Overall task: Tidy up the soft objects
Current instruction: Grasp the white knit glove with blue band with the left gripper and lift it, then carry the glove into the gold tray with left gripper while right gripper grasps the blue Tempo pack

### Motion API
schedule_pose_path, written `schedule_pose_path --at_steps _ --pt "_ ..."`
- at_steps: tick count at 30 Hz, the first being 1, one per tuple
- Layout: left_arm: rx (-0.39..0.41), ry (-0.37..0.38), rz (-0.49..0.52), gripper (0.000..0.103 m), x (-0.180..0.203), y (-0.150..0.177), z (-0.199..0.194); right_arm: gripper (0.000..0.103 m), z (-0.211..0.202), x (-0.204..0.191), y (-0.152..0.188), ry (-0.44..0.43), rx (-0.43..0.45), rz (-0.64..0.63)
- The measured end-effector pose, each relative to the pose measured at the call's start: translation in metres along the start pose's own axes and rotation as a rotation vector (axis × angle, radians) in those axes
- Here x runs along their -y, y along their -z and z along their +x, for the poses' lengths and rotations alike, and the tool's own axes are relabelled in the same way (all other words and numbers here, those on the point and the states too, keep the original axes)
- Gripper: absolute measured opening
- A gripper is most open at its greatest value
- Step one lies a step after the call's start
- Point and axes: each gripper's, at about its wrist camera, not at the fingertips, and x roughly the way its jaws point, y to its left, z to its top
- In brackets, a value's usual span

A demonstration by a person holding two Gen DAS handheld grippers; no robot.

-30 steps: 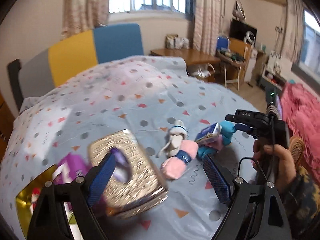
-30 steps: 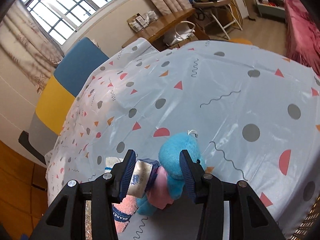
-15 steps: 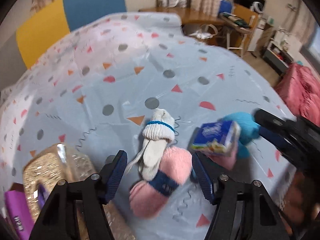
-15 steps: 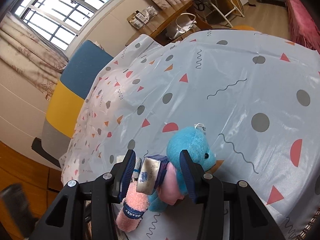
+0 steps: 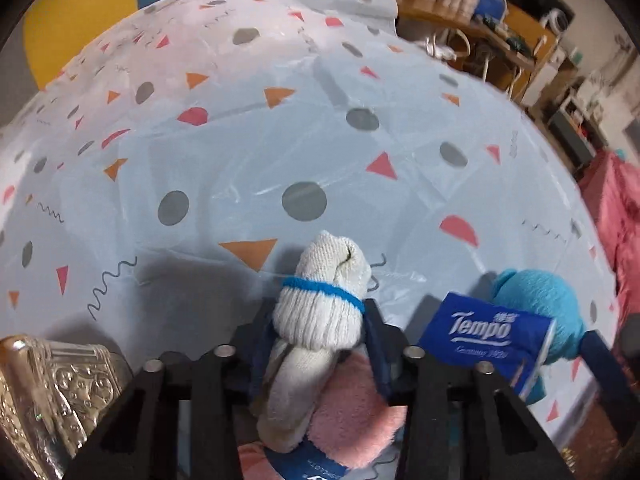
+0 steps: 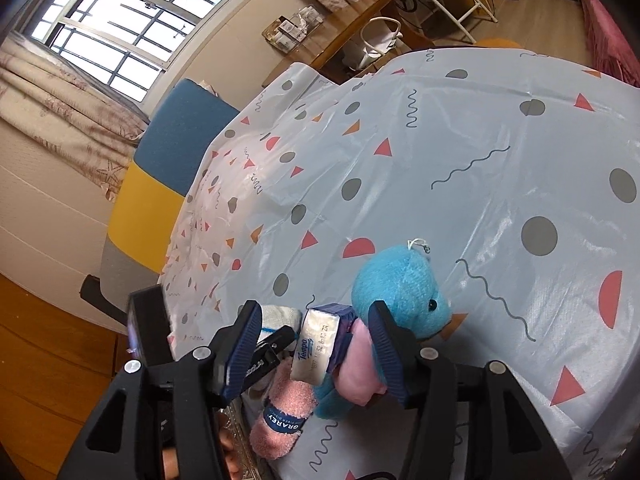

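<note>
on a bed covered with a patterned sheet point(image 5: 360, 168), the left gripper point(image 5: 320, 344) has just been closing and now squeezes a rolled white sock point(image 5: 316, 312) lying on pink socks point(image 5: 352, 420). the right gripper point(image 6: 316, 354), just widening, stands loosely around a tissue pack point(image 6: 318, 344) and a blue plush toy point(image 6: 400, 292). a silver box point(image 5: 48, 396) sits nearby.
</note>
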Motion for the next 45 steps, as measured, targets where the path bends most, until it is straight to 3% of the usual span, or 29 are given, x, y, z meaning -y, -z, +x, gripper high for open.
schedule_pose_path --at_steps 10,27,28,30,32,37,45 --pt "0.123 0.037 -0.055 0.037 -0.019 0.026 -0.067 0.056 -0.001 -0.005 0.0 0.036 0.018 -0.042" --pt "0.195 0.081 -0.033 0.037 -0.02 0.051 -0.121 0.056 0.047 -0.033 0.02 0.157 -0.142 -0.248" --pt "0.204 0.088 -0.035 0.037 -0.021 0.05 -0.126 0.055 0.05 -0.035 0.022 0.166 -0.151 -0.267" --pt "0.225 0.099 -0.048 0.038 -0.024 0.048 -0.136 0.032 0.055 -0.04 0.027 0.198 -0.165 -0.314" --pt "0.256 0.108 -0.075 0.038 -0.034 0.046 -0.15 0.026 0.059 -0.043 0.031 0.245 -0.17 -0.361" --pt "0.332 0.1 -0.14 0.038 -0.07 0.042 -0.186 0.026 0.059 -0.046 0.036 0.263 -0.176 -0.41" --pt "0.442 0.017 -0.287 0.038 -0.166 0.054 -0.243 0.026 0.059 -0.048 0.037 0.283 -0.166 -0.426"
